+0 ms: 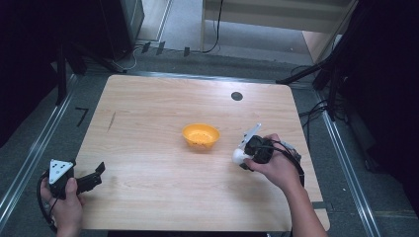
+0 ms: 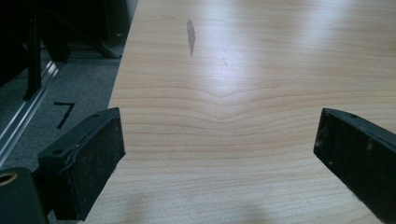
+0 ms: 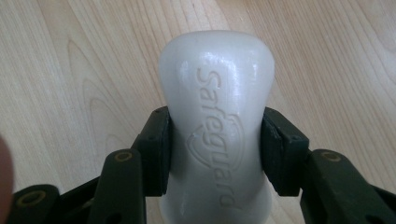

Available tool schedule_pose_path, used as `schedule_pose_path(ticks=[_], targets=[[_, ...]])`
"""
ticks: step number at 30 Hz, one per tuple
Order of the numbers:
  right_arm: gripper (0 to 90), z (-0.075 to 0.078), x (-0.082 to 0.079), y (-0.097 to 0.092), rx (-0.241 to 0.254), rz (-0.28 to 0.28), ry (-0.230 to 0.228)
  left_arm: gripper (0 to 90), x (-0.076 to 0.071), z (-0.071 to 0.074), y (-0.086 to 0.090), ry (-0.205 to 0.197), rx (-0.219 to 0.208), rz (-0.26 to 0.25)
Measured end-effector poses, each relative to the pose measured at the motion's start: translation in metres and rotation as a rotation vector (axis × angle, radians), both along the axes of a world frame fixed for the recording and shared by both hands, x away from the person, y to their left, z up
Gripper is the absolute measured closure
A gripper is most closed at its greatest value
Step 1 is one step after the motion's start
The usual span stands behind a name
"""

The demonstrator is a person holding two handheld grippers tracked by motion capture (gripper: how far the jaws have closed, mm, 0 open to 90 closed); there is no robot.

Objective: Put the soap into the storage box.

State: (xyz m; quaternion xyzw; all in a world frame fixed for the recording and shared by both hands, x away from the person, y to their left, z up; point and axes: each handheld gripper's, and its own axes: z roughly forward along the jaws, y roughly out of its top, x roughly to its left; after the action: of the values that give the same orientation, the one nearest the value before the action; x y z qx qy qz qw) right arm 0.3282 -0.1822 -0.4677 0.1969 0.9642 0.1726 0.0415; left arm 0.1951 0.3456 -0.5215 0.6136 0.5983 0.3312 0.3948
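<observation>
Clamping the waisted soap bar (image 3: 216,126), right gripper (image 3: 215,149) risks squirting it out; left gripper (image 2: 219,154) jaws apart, idle.

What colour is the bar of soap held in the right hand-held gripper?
White, embossed "Safeguard"; the soap bar shows best in the right gripper view.
</observation>
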Motion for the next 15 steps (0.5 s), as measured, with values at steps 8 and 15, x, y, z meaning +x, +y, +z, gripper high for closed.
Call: schedule_pose_path(ticks=[8, 15], targets=[[51.4, 0.004, 0.009, 0.015, -0.017, 0.058, -0.018, 2.1, -0.001, 0.0, 0.0, 0.0, 0.0, -0.005], [51.4, 0.007, 0.016, 0.024, -0.028, 0.099, -0.03, 2.1, 0.0, 0.0, 0.0, 0.0, -0.001, -0.002]])
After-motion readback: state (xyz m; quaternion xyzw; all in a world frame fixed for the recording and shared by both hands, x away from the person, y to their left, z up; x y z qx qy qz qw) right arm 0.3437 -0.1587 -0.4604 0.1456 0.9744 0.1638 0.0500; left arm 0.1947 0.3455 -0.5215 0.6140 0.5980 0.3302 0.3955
